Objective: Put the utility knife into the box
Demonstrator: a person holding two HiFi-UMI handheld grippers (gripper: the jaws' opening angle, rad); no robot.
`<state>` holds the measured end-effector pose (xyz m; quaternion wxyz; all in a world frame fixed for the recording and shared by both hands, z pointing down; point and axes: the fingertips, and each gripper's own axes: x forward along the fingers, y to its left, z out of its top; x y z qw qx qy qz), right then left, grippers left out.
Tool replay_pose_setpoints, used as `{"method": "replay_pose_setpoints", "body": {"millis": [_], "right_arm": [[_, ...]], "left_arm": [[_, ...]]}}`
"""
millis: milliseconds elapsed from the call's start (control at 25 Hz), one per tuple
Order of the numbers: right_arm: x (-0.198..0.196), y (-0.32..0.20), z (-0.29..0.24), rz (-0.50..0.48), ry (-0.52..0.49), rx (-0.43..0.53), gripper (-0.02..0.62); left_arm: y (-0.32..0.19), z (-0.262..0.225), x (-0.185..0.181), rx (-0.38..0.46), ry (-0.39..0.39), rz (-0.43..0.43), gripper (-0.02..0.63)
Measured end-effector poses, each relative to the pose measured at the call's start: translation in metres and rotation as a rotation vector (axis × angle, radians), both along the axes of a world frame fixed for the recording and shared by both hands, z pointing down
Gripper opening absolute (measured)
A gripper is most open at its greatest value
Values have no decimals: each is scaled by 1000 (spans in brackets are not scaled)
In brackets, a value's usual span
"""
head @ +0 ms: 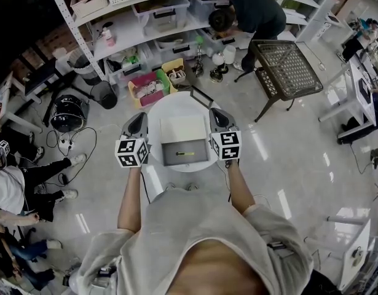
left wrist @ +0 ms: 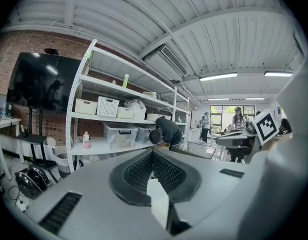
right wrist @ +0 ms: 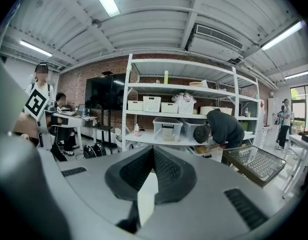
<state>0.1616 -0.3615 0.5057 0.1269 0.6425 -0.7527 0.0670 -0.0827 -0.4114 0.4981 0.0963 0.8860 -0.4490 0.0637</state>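
Task looks done: the slim yellow-green utility knife lies inside the open white box with a grey interior on the round white worktop, while the left tongs and right tongs flank it, both closed tight and empty.

We've got the box on the near part of the round table, its lid laid back behind it and the knife lying in it, with the left gripper just left of the box and the right gripper just right. Behind the table we see bins on the floor before the shelf, a person bent over its right end. Mesh table stands right of and behind the round one.
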Motion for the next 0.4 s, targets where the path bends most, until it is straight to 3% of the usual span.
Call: {"method": "replay_pose_setpoints", "body": {"millis": [400], "right_arm": [[-5, 0, 4, -7, 6, -12, 29]], "left_arm": [[0, 2, -3, -4, -1, 3, 20]]}}
